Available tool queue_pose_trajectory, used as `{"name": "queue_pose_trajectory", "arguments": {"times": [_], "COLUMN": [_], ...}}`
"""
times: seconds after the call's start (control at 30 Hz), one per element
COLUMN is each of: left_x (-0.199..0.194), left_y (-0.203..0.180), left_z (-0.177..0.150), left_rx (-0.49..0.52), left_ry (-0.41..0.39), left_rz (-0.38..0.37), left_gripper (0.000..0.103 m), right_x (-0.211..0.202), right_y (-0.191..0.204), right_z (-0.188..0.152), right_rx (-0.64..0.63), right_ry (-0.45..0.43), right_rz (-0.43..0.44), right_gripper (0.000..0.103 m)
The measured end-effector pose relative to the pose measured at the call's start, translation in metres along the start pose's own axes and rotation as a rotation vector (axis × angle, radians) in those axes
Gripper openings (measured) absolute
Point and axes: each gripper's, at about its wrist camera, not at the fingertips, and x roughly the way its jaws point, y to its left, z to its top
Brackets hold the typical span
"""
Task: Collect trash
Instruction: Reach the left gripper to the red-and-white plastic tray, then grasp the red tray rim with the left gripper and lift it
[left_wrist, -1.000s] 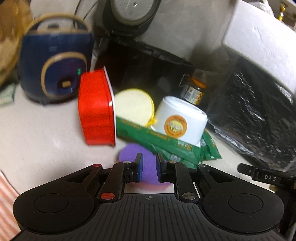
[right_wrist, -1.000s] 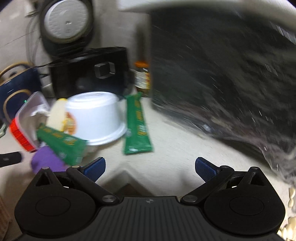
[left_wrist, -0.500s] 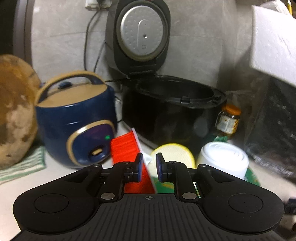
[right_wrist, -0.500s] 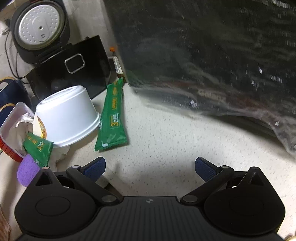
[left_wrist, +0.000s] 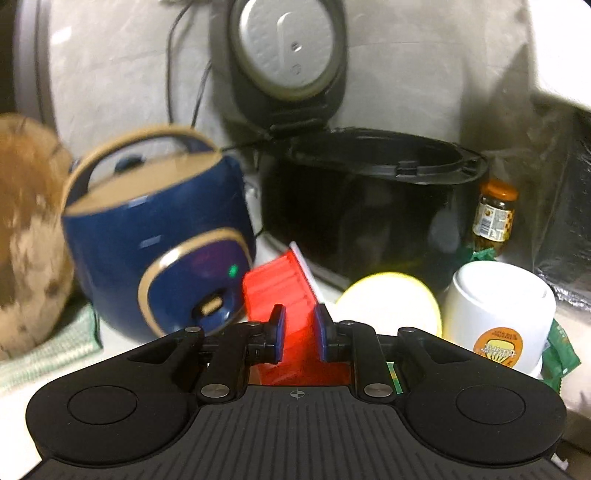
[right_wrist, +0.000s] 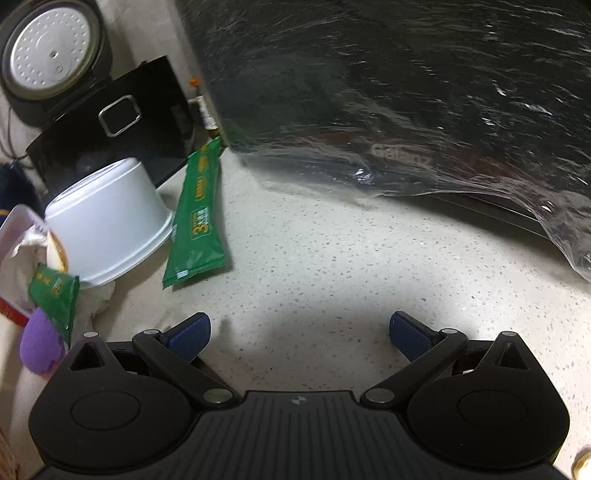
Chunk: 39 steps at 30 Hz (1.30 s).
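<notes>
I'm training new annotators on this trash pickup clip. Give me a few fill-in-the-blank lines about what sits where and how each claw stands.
1. The left claw is nearly closed in front of the ____ container.
2. The right claw is ____ and holds nothing.
3. The white cup stands ____ on the counter.
4. The long ____ wrapper lies beside that cup.

Missing words: red; open; upside down; green

left black plastic two-finger gripper (left_wrist: 298, 334): ridged body | two round discs | blue pads | silver screws | small white cross mark || right black plastic two-finger gripper (right_wrist: 298, 334): same look | blue bumpy pads (right_wrist: 188, 334)
</notes>
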Motion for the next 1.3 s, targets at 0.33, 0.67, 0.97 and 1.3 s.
{"name": "queue_pose_trajectory", "arguments": {"times": [0.33,0.67,0.97,1.3], "left_x": [-0.002,-0.055,-0.065,-0.062], "left_y": [0.056,0.077,0.125,0.141], "left_z": [-0.041,-0.033,-0.049,-0.066], "left_rx": [-0.097,-0.269,-0.396,-0.370], "left_ry": [0.080,-0.054,-0.055,-0.015], "left_rz": [0.052,-0.233,-0.195,-0.202], "left_gripper": [0.021,0.021,0.021,0.021], "right_x": [-0.027,-0.001,0.006,0.080], "right_y": [0.067,0.205,0.317,0.341], "right_z": [0.000,0.037,0.016,0.033], "right_rx": [-0.282,-0.326,-0.515,-0.352], "right_ry": [-0.087,0.010,0.013,0.063], "right_rz": [0.116,0.542,0.750,0.544], "right_gripper": [0.085,0.039,0.020,0.051]}}
